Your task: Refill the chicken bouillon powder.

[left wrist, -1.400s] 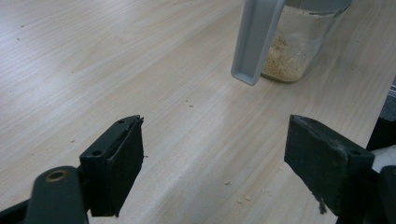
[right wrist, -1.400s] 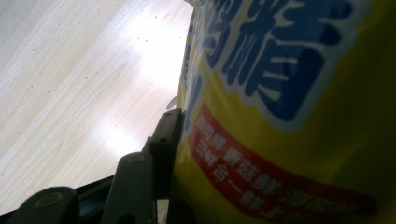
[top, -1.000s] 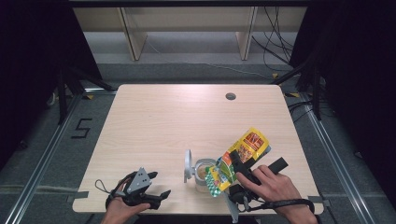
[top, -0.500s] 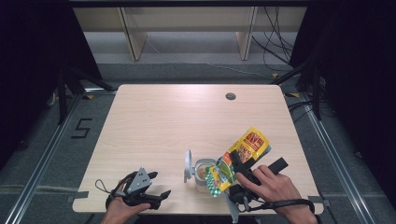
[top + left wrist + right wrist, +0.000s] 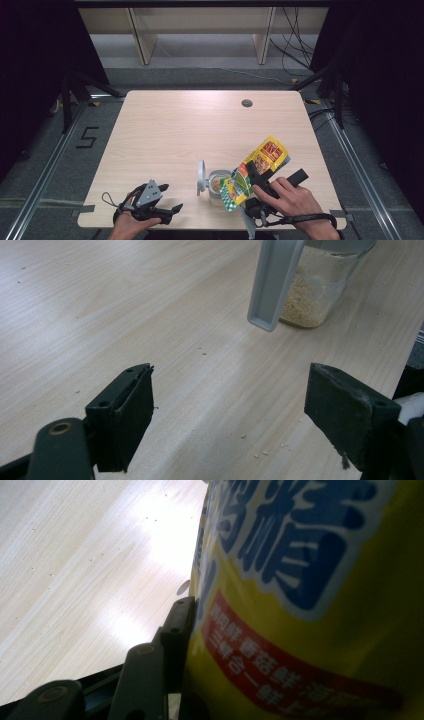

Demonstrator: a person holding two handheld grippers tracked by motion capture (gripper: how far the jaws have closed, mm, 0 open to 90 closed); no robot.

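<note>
Near the table's [image 5: 165, 130] front edge, right tongs [image 5: 252, 176] clamped on yellow snack bag [image 5: 260, 162] tilted over open jar [image 5: 217, 186], left tongs [image 5: 167, 210] apart and idle; risked spilling crumbs beside rim.

We are seeing the jar [image 5: 218, 186] standing on the table [image 5: 190, 130] near its front edge, with the lid [image 5: 201, 176] standing up at its left side. The bag [image 5: 257, 167] is leaning over the jar from the right, its lower end touching the jar's rim. The right gripper [image 5: 256, 175] is lying across the bag, just right of the jar. The left gripper [image 5: 172, 209] is resting well left of the jar, at the table's front edge, pointing toward it.
</note>
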